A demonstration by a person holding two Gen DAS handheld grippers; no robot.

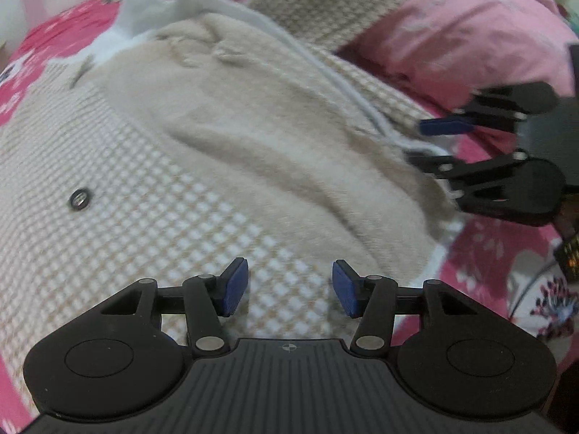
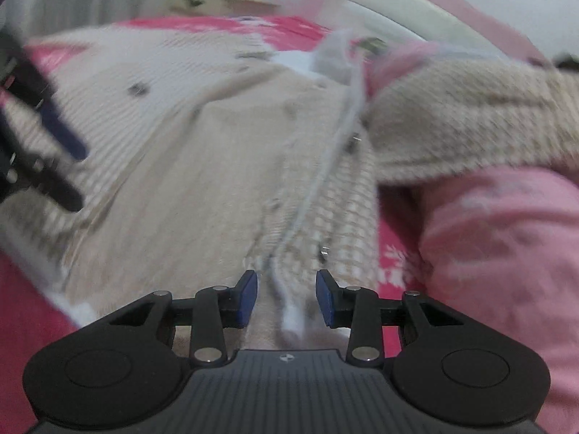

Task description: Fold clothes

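Right wrist view blurred, right gripper (image 2: 286,298) released astride cardigan (image 2: 202,166) edge, left gripper (image 1: 290,286) released.

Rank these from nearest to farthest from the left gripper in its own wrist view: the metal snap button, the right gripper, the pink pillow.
Measured from the left gripper:
1. Metal snap button, on the checked fabric, to its left.
2. Right gripper, at the jacket's right edge.
3. Pink pillow, far upper right.
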